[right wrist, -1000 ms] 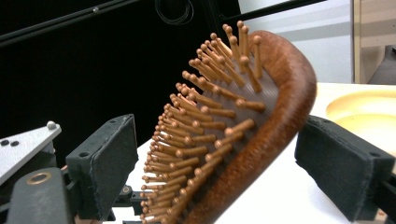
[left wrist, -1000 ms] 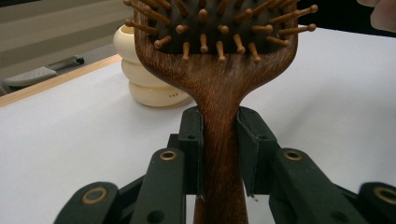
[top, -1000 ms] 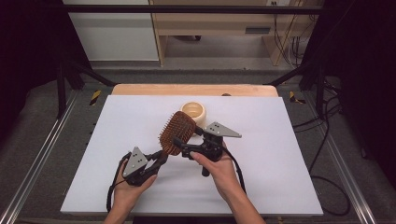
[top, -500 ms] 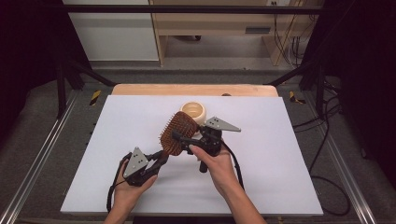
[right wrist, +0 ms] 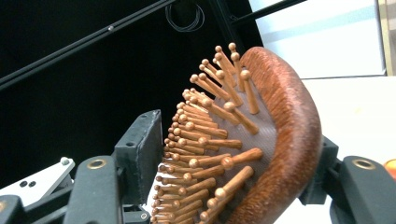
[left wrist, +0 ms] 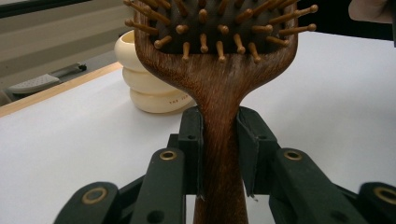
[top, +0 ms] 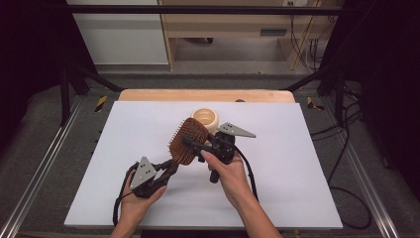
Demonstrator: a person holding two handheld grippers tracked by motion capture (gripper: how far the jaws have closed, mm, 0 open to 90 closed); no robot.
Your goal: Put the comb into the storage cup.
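Handover step under way. Wooden hairbrush point(top: 188, 142) held above bench point(top: 297, 163), handle clamped in left tongs point(left wrist: 219, 140). Right tongs point(right wrist: 229, 158) have just been closing around brush head; whether pads touch yet, cannot tell. Cream holder point(top: 205, 119) behind. Next, likely: firm right grip, then left lets go.

A cream ribbed bowl point(top: 205, 119) stands on the white table point(top: 297, 163) just above the frame's centre; in the left gripper view it sits at upper left as 3 stacked rings point(left wrist: 144, 84). A wooden strip point(top: 208, 95) edges the table's far side. Behind, a white cabinet point(top: 119, 34) at upper left, cables point(top: 302, 47) at upper right.
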